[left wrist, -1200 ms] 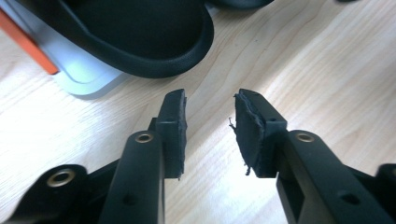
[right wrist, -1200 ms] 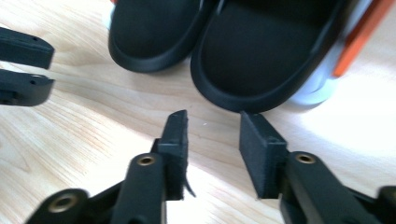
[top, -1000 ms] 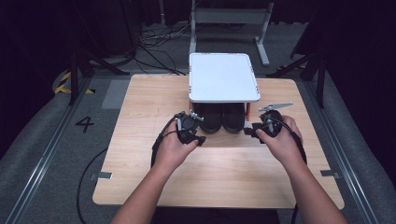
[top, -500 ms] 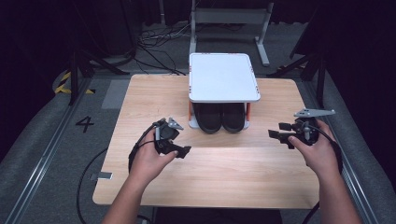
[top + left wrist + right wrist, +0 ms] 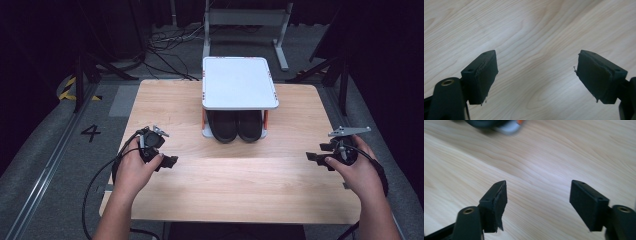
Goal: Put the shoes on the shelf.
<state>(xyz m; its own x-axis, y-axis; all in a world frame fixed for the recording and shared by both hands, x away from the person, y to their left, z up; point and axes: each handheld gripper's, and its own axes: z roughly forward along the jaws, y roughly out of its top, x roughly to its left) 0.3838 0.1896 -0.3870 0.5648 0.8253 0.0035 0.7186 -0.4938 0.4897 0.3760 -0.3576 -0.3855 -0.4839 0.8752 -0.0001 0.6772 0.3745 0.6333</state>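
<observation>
Fingers wide apart on both sides, nothing between them. From the high view, the left gripper (image 5: 159, 152) sits low over the wooden surface (image 5: 235, 195), off to the left of the small white shoe rack (image 5: 239, 82) and nearer the person than it. The right gripper (image 5: 334, 154) hangs near the right edge of the surface, well apart from the rack on its other side. Under the rack's white top sits the pair of black shoes (image 5: 236, 126), side by side, toes toward the person, tucked between the rack's legs.

Over to the left gripper view: two black fingers (image 5: 483, 76) spread open, worn pads facing each other, bare wood grain beneath and between them. No shoe, no rack leg in front of it.

Right gripper view now: same story, fingers (image 5: 495, 206) parted over pale wood. At the top edge there is a blurred dark shape with a grey and orange bit, most likely a shoe toe and a foot of the rack (image 5: 509, 126), some way ahead.

My read is that the shoes look settled on the lower level and both hands stand clear of the rack. To finish well, keep the fingers open and the grippers low and level, and mind the trailing cables so neither one drags across the rack's legs. If the pair needs squaring up, I'd come in from the front of the rack, one gripper per shoe, and nudge the toes rather than pinch them.
</observation>
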